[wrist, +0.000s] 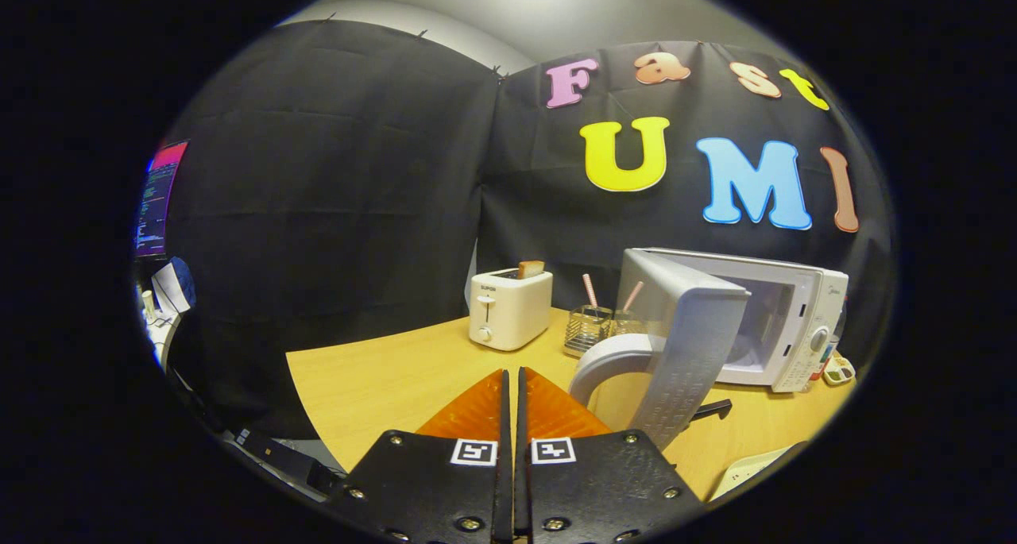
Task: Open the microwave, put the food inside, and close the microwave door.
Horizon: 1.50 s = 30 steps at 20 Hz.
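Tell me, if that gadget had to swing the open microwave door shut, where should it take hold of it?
Probably by the curved handle on the free edge of the microwave door, coming in from the front. The handle bows out from the panel, leaving a gap a finger could slip into. The hand-held gripper is empty, its fingers closed together, so it would have to open first.

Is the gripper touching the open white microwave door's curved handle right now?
Apart. In the gripper view the gripper is shut on nothing, fingertips together over bare wooden table, which shows between them and the curved handle of the open white microwave door.
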Each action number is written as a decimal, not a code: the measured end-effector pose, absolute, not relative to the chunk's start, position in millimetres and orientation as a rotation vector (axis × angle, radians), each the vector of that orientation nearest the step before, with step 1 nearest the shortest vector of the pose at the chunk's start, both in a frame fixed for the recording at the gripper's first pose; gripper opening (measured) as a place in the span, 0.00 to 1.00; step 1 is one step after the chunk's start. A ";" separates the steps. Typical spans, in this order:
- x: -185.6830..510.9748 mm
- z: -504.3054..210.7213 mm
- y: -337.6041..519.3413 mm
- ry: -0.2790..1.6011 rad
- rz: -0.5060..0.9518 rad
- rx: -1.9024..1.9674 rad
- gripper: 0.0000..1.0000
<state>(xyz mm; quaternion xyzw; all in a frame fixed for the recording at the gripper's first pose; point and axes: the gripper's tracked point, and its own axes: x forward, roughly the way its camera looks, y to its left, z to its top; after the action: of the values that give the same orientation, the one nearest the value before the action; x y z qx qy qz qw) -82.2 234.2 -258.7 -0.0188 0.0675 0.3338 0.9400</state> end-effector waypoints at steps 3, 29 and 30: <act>-57.9 -260.3 197.2 0.135 0.587 -0.054 0.02; 163.9 -302.4 1.4 0.194 0.031 0.009 0.01; 171.5 -305.6 2.5 0.199 0.026 0.010 0.02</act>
<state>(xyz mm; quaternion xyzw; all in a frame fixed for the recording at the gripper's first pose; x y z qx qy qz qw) 171.5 2.5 -305.6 0.0052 0.0992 0.0130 0.9950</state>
